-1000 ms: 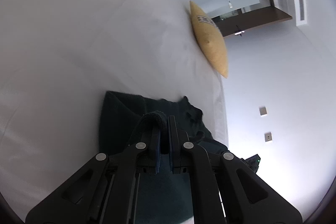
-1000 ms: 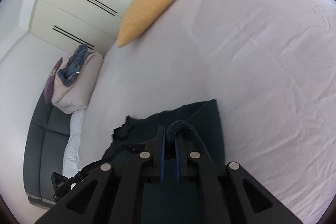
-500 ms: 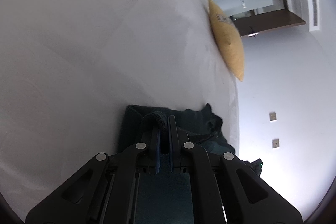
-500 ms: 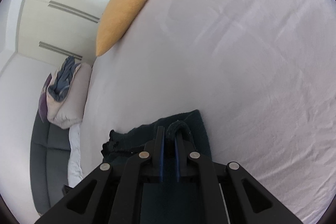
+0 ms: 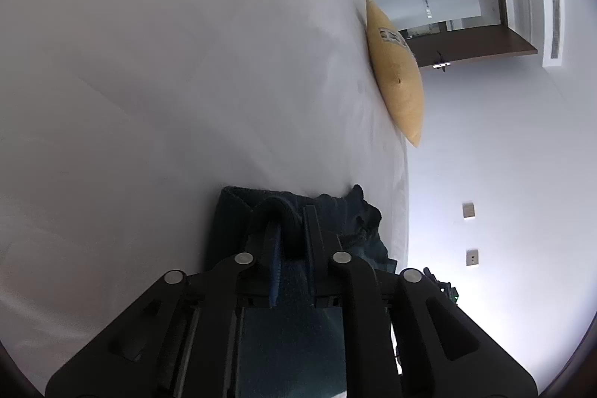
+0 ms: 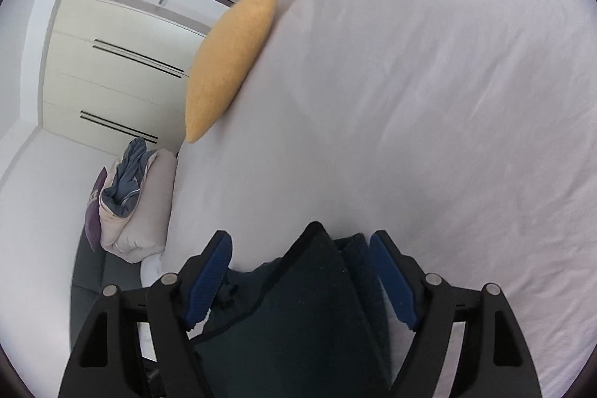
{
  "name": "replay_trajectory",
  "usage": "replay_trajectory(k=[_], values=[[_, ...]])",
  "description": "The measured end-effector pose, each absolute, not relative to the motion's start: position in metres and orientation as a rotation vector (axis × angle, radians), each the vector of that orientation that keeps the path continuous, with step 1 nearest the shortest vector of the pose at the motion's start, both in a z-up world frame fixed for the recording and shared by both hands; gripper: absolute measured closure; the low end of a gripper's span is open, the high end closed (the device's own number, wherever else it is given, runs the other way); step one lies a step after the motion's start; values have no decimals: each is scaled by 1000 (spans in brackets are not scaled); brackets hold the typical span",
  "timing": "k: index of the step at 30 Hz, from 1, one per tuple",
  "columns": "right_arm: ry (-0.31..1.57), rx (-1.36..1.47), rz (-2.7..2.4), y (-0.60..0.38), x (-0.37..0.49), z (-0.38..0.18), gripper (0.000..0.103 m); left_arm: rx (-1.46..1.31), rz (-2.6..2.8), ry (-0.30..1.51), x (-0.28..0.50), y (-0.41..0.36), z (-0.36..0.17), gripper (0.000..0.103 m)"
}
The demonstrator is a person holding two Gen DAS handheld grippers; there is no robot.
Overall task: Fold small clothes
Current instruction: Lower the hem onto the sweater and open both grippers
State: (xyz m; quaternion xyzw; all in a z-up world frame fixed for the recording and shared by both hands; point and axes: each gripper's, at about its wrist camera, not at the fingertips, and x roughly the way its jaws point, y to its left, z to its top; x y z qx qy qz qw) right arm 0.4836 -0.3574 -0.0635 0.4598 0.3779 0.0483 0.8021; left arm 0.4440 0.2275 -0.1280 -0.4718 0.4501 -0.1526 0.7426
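White bed (image 5: 149, 99) carries a soft, limp dark garment (image 6: 317, 304); left gripper (image 5: 291, 222) pinches its thick hem, right gripper (image 6: 300, 248) spread wide, empty.

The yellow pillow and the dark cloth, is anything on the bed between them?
Nothing: only bare white sheet lies between the yellow pillow and the dark cloth, seen in both wrist views.

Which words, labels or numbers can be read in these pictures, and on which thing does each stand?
None can be read.
Yellow cushion: a dark and white printed patch, too blurred to read.
Dark garment, white bed sheet, wardrobe doors: no text shows.
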Motion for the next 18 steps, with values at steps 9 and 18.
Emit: replay_trajectory(k=[9,18], values=[[796,860,242,-316,444,-26,23,-1007,-255,840,418,247,-75,27],[937,770,454,-221,426,-53,24,-538,-286,927,401,123,-66,27]])
